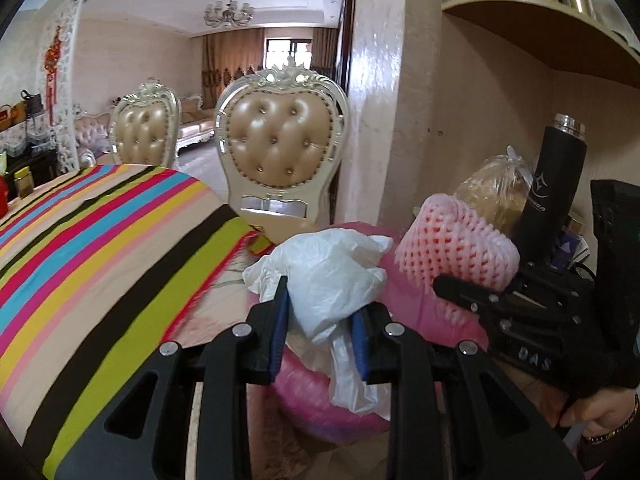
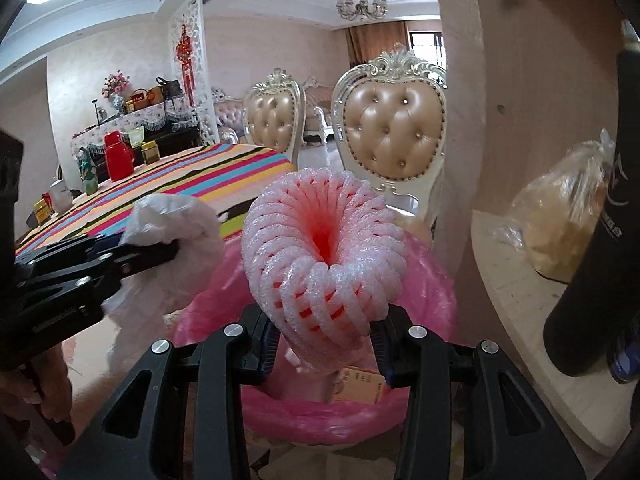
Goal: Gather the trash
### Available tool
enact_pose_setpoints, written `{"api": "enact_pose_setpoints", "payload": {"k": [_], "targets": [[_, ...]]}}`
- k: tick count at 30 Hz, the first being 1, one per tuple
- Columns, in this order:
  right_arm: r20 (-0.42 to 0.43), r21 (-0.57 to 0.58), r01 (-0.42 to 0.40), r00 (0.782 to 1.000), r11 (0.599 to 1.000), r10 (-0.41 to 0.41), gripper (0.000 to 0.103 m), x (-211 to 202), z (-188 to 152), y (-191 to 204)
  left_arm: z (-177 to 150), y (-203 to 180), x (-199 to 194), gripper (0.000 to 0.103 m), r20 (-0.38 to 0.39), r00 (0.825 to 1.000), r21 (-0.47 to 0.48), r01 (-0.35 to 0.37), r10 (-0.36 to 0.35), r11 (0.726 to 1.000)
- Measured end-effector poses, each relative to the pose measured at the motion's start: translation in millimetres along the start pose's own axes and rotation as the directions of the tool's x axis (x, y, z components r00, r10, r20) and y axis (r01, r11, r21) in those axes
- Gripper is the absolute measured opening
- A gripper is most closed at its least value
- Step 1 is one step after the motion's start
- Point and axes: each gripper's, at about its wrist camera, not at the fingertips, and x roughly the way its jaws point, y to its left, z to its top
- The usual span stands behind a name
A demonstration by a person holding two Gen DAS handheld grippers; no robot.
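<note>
My left gripper point(image 1: 322, 320) is shut on a crumpled white plastic bag point(image 1: 324, 272) and holds it above the bin lined with a pink bag point(image 1: 320, 400). My right gripper point(image 2: 326, 340) is shut on a pink foam fruit net point(image 2: 324, 256) and holds it over the same bin point(image 2: 432, 280). In the left wrist view the foam net point(image 1: 456, 248) and the right gripper point(image 1: 472, 292) sit to the right of the white bag. In the right wrist view the left gripper point(image 2: 160, 252) and the white bag point(image 2: 172, 220) are at the left. Paper scraps point(image 2: 360, 384) lie inside the bin.
A table with a striped cloth point(image 1: 100, 248) is to the left, with two padded chairs point(image 1: 280, 144) behind. A low shelf point(image 2: 520, 304) at the right holds a black flask point(image 1: 556, 184) and a clear food bag point(image 1: 496, 192). A red jug point(image 2: 118, 156) stands on the table.
</note>
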Motion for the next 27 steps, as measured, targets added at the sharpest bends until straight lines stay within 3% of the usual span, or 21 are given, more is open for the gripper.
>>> {"api": "enact_pose_setpoints", "payload": {"k": [6, 7, 8, 10, 14, 18, 20, 21, 27], "targets": [[-0.011, 0.055, -0.008, 1.000, 0.998, 0.008, 0.041, 16.8, 5.7, -16.6, 8.0, -0.5, 38.5, 0.030, -0.022, 1.000, -0.017, 0.014, -0.015, 1.000], [-0.011, 0.067, -0.011, 1.000, 0.998, 0.011, 0.041, 19.9, 6.7, -19.0, 9.1, 1.4, 45.0, 0.039, -0.020, 0.999, -0.034, 0.026, -0.026, 0.999], [-0.014, 0.075, -0.008, 1.000, 0.997, 0.009, 0.042, 25.4, 8.7, -21.8, 9.9, 3.4, 48.5, 0.057, -0.019, 0.999, -0.045, 0.035, -0.036, 0.998], [-0.013, 0.084, -0.006, 1.000, 0.996, 0.007, 0.045, 30.7, 12.0, -27.4, 11.8, 10.0, 54.5, 0.077, -0.005, 1.000, -0.077, -0.004, 0.003, 0.997], [-0.021, 0.104, -0.008, 1.000, 0.995, 0.010, 0.045, 47.6, 22.3, -29.8, 8.7, 30.7, 43.9, 0.084, 0.019, 0.999, -0.140, -0.033, 0.036, 0.990], [-0.036, 0.119, -0.012, 0.999, 0.993, 0.017, 0.052, 67.8, 29.6, -26.5, 4.4, 51.6, 14.5, 0.091, 0.082, 0.988, -0.170, -0.112, 0.127, 0.979], [-0.044, 0.138, -0.030, 0.998, 0.990, 0.036, 0.064, 77.7, 31.4, -24.5, 1.9, 58.3, -2.5, 0.099, 0.110, 0.978, -0.185, -0.155, 0.177, 0.971], [-0.048, 0.142, -0.031, 0.998, 0.989, 0.038, 0.076, 80.1, 32.7, -23.9, -1.2, 61.3, -14.6, 0.098, 0.128, 0.967, -0.187, -0.193, 0.218, 0.963], [-0.002, 0.167, -0.030, 1.000, 0.985, 0.030, 0.077, 54.1, 38.0, -21.5, -21.1, 68.3, -55.3, 0.098, 0.129, 0.939, -0.143, -0.301, 0.320, 0.943]]}}
